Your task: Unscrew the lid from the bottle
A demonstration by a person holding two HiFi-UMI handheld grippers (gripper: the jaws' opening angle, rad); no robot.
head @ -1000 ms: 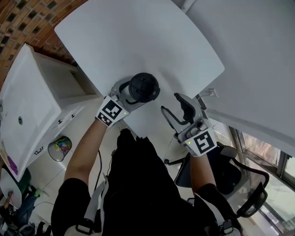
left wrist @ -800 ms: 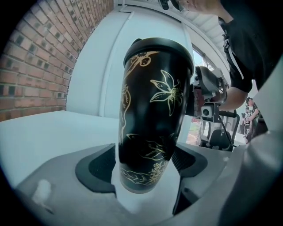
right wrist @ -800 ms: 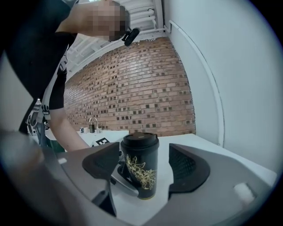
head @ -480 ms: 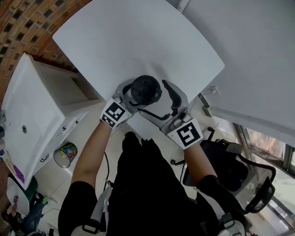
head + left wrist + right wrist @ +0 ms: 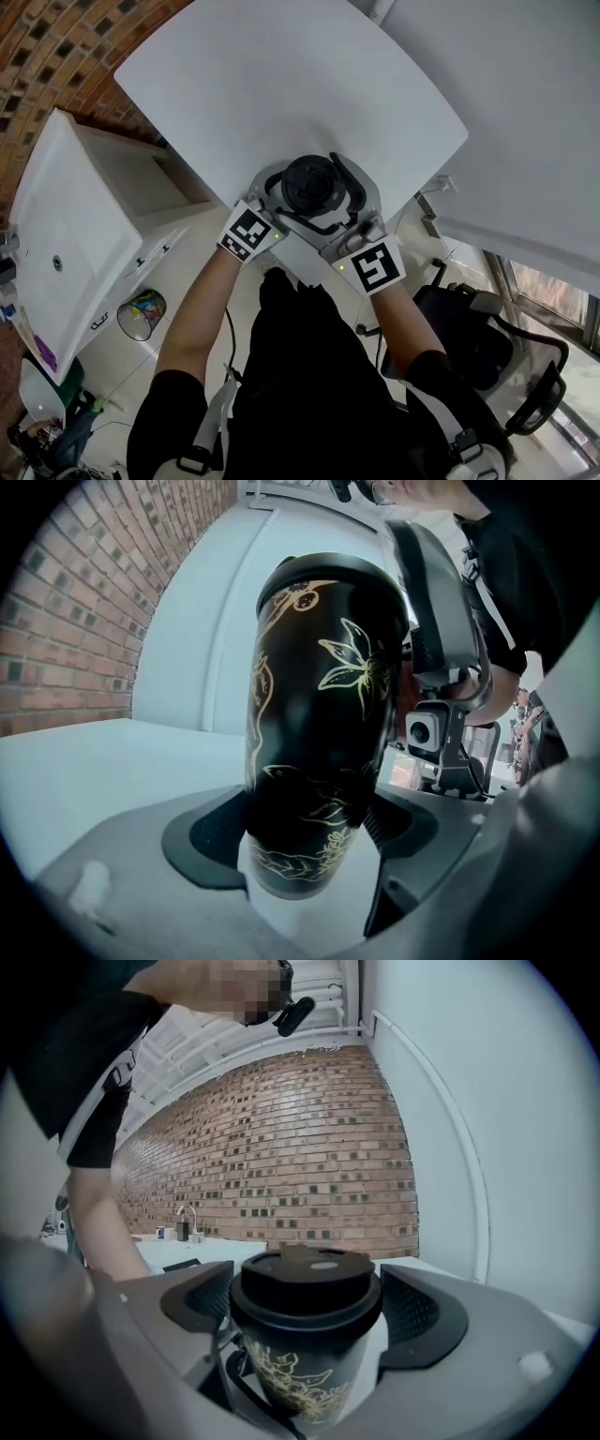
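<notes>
While gripped low: bottle point(image 5: 319, 733), upright on worktop point(image 5: 281, 84), near its edge.
Left fingers point(image 5: 211, 832): tight on bottle.
Right fingers point(image 5: 422, 1312): just opened wide, either side of lid point(image 5: 305, 1283), not touching.

Head view overhead, gripper views close, sharing bottle point(image 5: 314, 714)

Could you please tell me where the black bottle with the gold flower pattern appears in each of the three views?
Head view: bottle at centre, seen from above, near the table edge.
Left gripper view: bottle fills the centre, seen side-on.
Right gripper view: bottle at lower centre, lid on top.
Shared landmark: the brick wall, upper left, left and background respectively.
</notes>
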